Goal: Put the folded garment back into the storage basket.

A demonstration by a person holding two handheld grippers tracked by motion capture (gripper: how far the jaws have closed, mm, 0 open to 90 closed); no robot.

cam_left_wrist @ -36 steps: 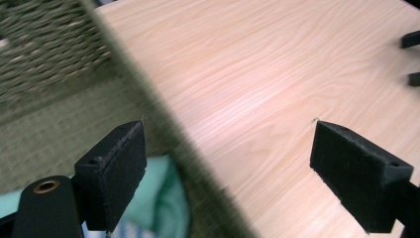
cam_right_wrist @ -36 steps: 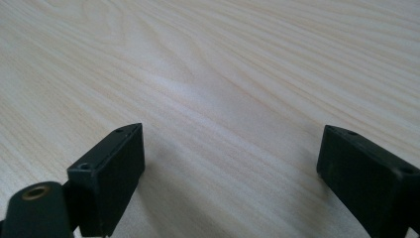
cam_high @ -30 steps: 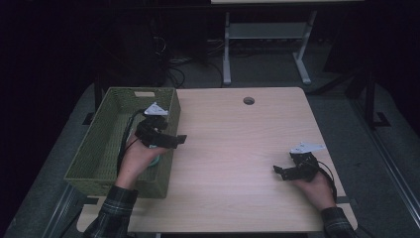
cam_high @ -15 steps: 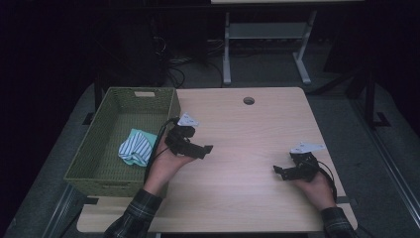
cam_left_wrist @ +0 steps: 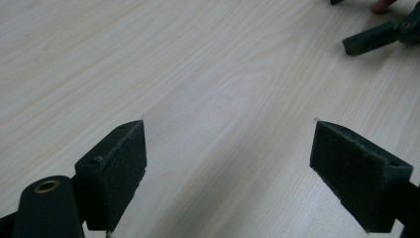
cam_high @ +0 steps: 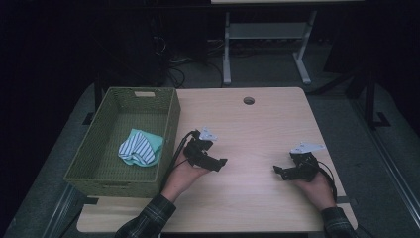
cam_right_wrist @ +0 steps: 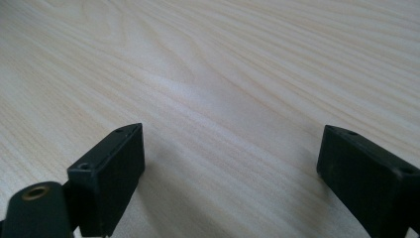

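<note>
Now left gripper (cam_high: 218, 161) over bare tabletop (cam_high: 257, 129), jaws wide apart, empty, just right of green woven basket (cam_high: 171, 114). Striped cloth (cam_high: 137, 148) crumpled inside basket, on its floor. Right gripper (cam_high: 279, 171) low near tabletop's right edge, jaws spread, holding nothing, well apart from left.

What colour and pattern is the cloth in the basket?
The cloth is white with dark stripes and has a plain mint-green part; the high view shows it best.
</note>
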